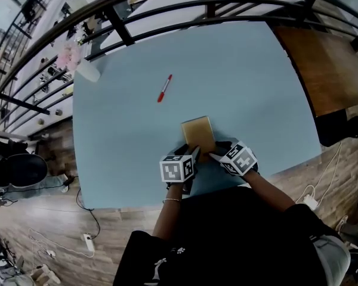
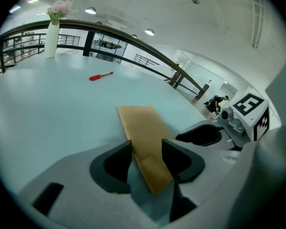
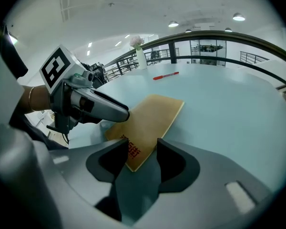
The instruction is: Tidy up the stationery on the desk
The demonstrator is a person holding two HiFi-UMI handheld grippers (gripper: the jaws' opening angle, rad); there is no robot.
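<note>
envelope [image 1: 198,133] between left tool [image 2: 147,150], right tool [image 3: 142,148]

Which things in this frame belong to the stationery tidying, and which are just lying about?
Job: brown envelope, near corners inside the open left gripper and right gripper; red pen, farther out on the desk.
Lying about: white vase with pink flowers; black railing.

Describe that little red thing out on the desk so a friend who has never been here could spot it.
Start at the big pale blue desk beside the dark railing. Toward its far left, between the white vase of pink flowers at the corner and the brown notebook near the person, lies a pen. It is the only slim, red thing there.
</note>
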